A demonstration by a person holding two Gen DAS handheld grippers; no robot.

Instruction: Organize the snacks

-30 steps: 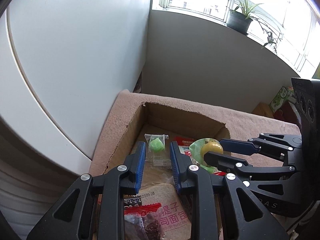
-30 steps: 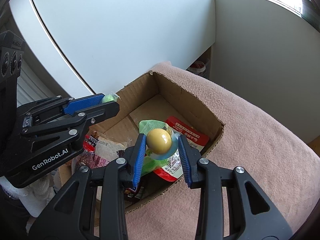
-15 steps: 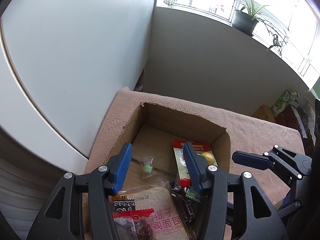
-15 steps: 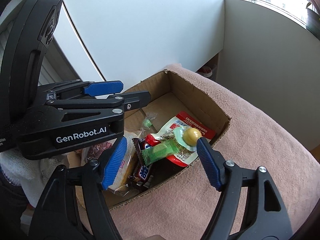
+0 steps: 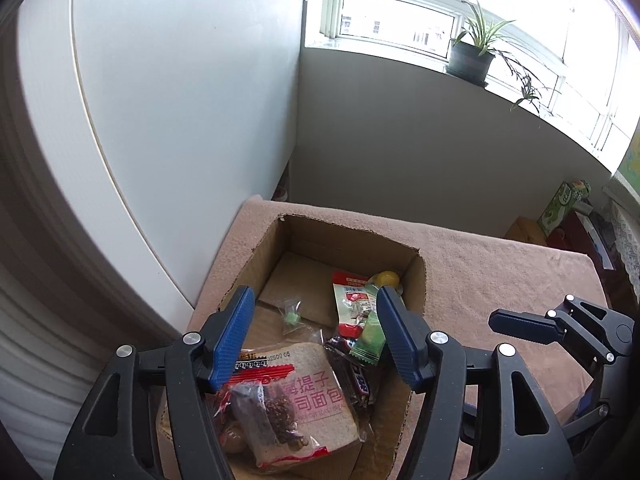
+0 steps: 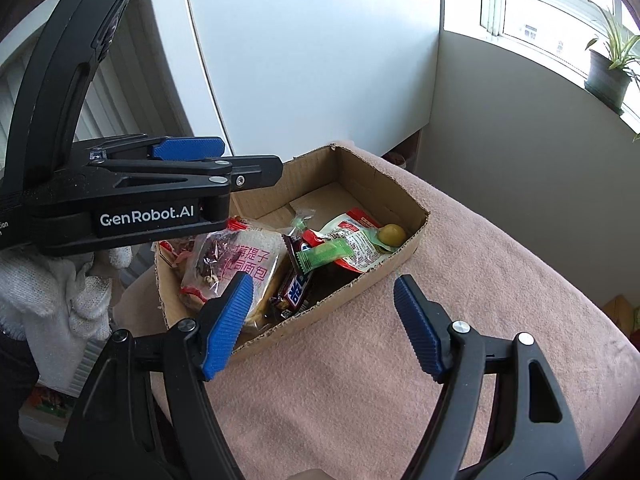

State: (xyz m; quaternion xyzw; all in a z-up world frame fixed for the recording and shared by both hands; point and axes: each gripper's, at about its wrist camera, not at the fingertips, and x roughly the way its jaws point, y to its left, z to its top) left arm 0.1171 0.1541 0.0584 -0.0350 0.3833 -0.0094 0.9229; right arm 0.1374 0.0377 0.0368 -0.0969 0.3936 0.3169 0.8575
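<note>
Snacks (image 6: 280, 264) in crinkly bright wrappers fill cardboard box (image 6: 400, 256).

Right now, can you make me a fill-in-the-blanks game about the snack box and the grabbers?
1. The snacks lie inside a cardboard ____.
2. The blanket under it is ____ in colour.
3. The yellow ball lies near the box's ____ end, away from the grabbers.
4. The right gripper holds ____ between its fingers.

Missing words: box; pink; far; nothing

Open cardboard box (image 6: 404, 256), assorted wrapped snacks (image 6: 320, 258) piled inside
</note>
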